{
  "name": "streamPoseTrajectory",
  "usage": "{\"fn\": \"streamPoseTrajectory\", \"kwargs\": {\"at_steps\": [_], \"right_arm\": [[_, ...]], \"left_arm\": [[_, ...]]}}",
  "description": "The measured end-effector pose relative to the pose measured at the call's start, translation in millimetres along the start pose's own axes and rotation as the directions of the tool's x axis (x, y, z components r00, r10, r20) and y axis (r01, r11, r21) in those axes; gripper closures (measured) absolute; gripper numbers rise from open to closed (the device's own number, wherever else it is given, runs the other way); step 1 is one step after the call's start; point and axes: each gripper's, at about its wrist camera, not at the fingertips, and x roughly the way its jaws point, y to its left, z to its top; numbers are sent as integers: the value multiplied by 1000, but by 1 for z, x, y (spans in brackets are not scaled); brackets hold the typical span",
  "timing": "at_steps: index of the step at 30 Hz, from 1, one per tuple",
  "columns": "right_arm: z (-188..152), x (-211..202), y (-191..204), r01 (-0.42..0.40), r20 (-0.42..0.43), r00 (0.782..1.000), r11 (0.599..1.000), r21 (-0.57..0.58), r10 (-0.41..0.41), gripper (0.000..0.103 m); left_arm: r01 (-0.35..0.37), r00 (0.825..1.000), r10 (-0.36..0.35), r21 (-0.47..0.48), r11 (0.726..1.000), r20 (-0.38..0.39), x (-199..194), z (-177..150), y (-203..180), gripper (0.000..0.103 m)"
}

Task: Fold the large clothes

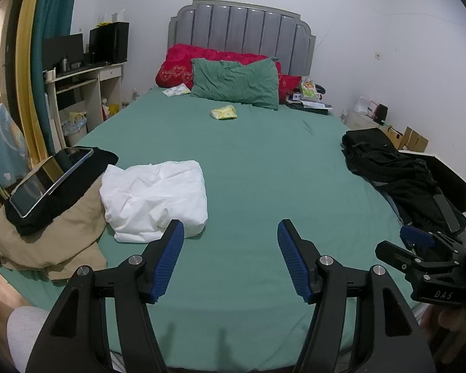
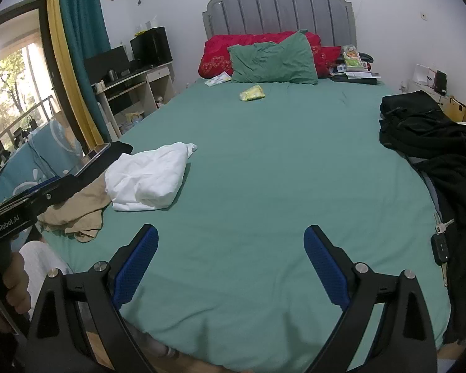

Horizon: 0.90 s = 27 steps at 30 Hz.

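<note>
Left gripper (image 1: 230, 230) and right gripper (image 2: 231, 236) fingers spread wide, empty — white garment (image 1: 154, 199) bundled, no clear long axis.

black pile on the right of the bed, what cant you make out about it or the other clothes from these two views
- Black pile: right wrist view, its right side is cut off by the frame edge; too dark to tell how many garments.
- Tan garment: left wrist view, partly hidden under a black cloth and a tablet.
- White garment: left wrist view, near edge hidden by a left gripper finger; type unclear.
</note>
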Motion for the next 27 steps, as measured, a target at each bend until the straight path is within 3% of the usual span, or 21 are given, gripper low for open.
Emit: {"fn": "streamPoseTrajectory", "kwargs": {"at_steps": [27], "right_arm": [[-1, -1, 3, -1, 1, 1000, 1000, 2, 1, 9]], "left_arm": [[-2, 1000, 2, 4, 1000, 1, -3, 2, 3, 37]]}}
